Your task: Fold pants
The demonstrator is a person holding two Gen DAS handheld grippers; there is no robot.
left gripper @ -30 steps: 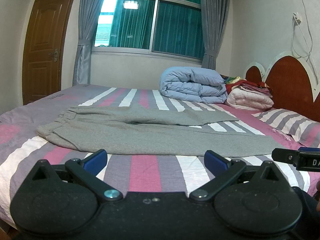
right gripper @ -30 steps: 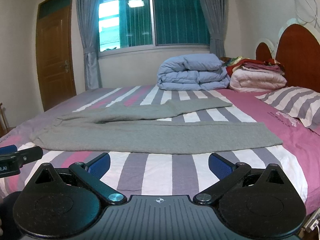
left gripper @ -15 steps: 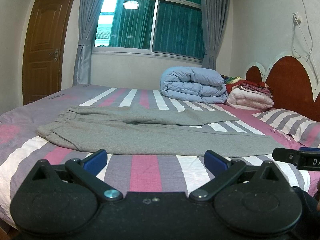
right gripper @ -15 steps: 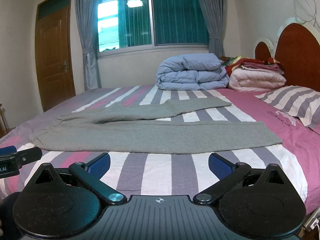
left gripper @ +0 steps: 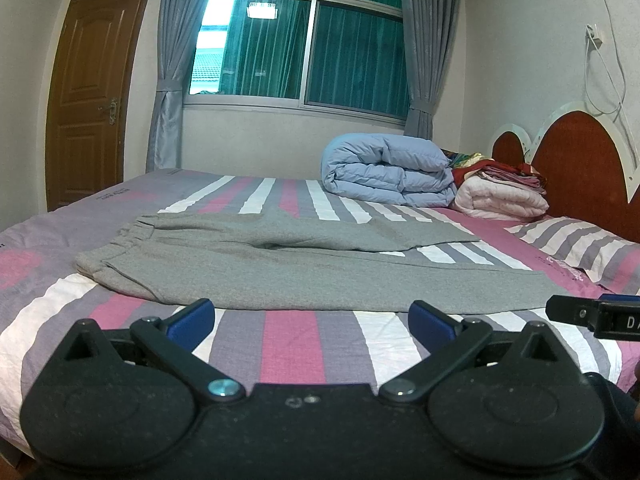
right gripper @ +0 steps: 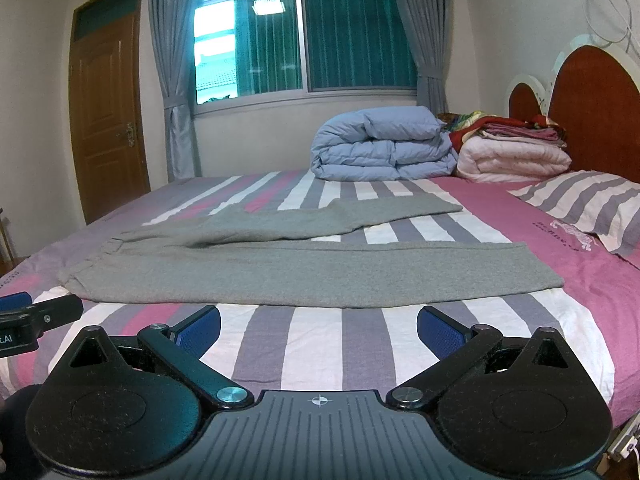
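Grey sweatpants (left gripper: 280, 264) are lying unfolded on the bed (left gripper: 296, 344); both tongs, left (left gripper: 312, 318) and right (right gripper: 319, 326), are hovering apart, needing a leg grasp next.

Both views are evenly and fairly dimly lit from indoors. A ceiling lamp's reflection (left gripper: 262, 10) shows as a bright patch in the window (left gripper: 296, 52) at the upper centre, and the pane at the window's left edge is blown out to white-blue. Shadows on the bed (right gripper: 360, 344) are soft and faint. Fisheye distortion bends the door (left gripper: 86, 96) and walls at the edges, and the corners go black. The near black claw bodies look grainy; the far room is sharp.
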